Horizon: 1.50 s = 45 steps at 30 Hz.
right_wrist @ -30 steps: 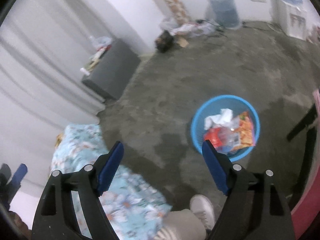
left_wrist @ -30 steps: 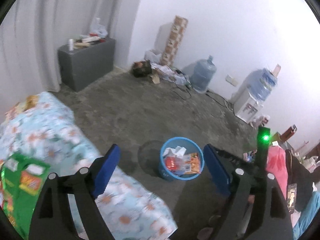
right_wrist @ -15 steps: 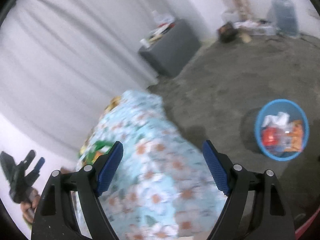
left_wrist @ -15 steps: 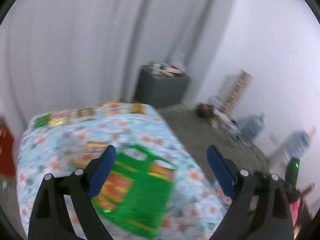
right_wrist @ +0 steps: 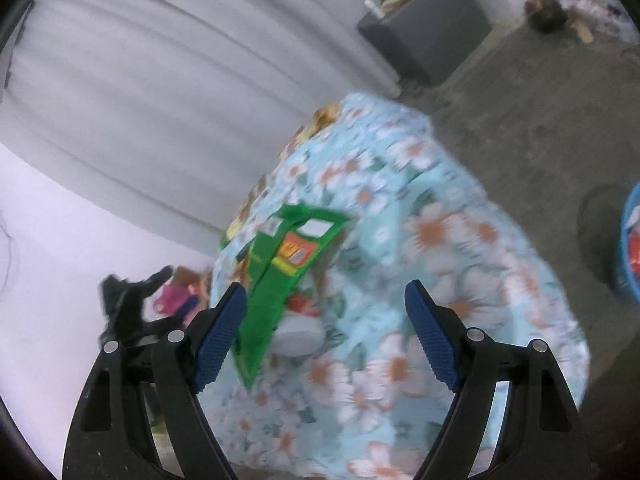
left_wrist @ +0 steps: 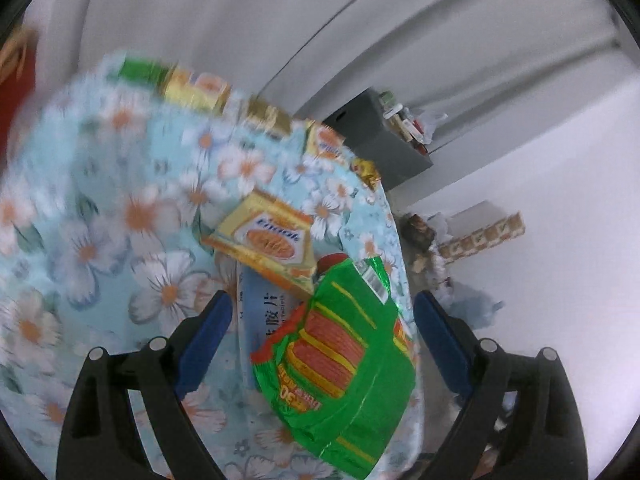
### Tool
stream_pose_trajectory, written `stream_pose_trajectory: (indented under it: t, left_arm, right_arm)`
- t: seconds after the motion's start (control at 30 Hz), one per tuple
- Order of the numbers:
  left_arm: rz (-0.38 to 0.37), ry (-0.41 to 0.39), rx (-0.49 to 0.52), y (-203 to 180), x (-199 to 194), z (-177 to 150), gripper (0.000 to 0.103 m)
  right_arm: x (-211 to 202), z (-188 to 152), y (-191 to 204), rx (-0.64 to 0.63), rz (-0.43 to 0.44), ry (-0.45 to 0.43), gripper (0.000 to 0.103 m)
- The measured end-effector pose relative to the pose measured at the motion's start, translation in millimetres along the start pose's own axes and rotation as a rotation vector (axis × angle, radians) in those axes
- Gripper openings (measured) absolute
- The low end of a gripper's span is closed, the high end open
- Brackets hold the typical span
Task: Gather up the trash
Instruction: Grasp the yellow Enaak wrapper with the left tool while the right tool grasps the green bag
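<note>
The green snack bag [left_wrist: 340, 364] lies on the flowered cloth [left_wrist: 120, 216] that covers the table, near the cloth's edge on the floor side. In the left wrist view the left claw [left_wrist: 322, 332] hangs over the cloth with its blue pads spread wide, and the green bag sits in the gap between them, nearer the right-hand pad, touching neither. Just beyond the bag, farther from the claw, a yellow biscuit box [left_wrist: 264, 242] rests partly on a pale blue box [left_wrist: 266, 312], and the bag overlaps both. More wrappers [left_wrist: 240, 104] line the far edge of the cloth, blurred. In the right wrist view the right claw [right_wrist: 326, 332] is also wide apart with nothing between its pads but the cloth; the green bag [right_wrist: 286, 268] lies ahead of its left-hand pad, close beside it, apart from it. The other claw shows dark past the bag, off the cloth's edge. The blue bin [right_wrist: 630, 248] stands on the grey floor [right_wrist: 520, 92] well apart from the cloth, at the right border. A grey cabinet [right_wrist: 428, 24] stands by the curtain [right_wrist: 160, 80].
</note>
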<state>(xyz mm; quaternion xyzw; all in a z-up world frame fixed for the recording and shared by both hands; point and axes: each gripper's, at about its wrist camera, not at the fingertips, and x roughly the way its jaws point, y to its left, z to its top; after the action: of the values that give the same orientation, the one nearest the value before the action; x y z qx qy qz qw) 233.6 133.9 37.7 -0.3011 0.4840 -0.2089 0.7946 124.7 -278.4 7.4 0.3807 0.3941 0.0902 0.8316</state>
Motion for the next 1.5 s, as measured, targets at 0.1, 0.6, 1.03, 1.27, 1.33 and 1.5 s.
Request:
stream_pose_trajectory:
  t: [0.1, 0.6, 1.03, 1.27, 1.33, 1.5]
  left_arm:
    - [-0.040, 0.039, -0.102, 22.7, 16.3, 8.0, 0.087]
    - [-0.034, 0.077, -0.226, 64.2, 65.1, 29.8, 0.063]
    - [-0.032, 0.053, -0.176, 64.8, 75.2, 29.1, 0.027]
    - [-0.030, 0.027, -0.121, 57.7, 71.8, 31.5, 0.014]
    - [-0.034, 0.020, -0.109, 55.8, 69.5, 31.3, 0.014]
    - [-0.043, -0.011, -0.070, 48.3, 61.8, 30.0, 0.012]
  right_arm:
    - [18.0, -1.3, 10.5, 0.005, 0.018, 0.039, 0.078]
    - [59.5, -5.5, 28.9, 0.018, 0.019, 0.130, 0.077]
    - [97.5, -3.8, 15.5, 0.143, 0.102, 0.203, 0.063]
    - [114.2, -4.6, 0.9, 0.238, 0.172, 0.227, 0.053]
    - [117.8, -5.2, -2.7, 0.259, 0.188, 0.229, 0.048]
    - [120.3, -6.3, -8.6, 0.286, 0.217, 0.220, 0.036]
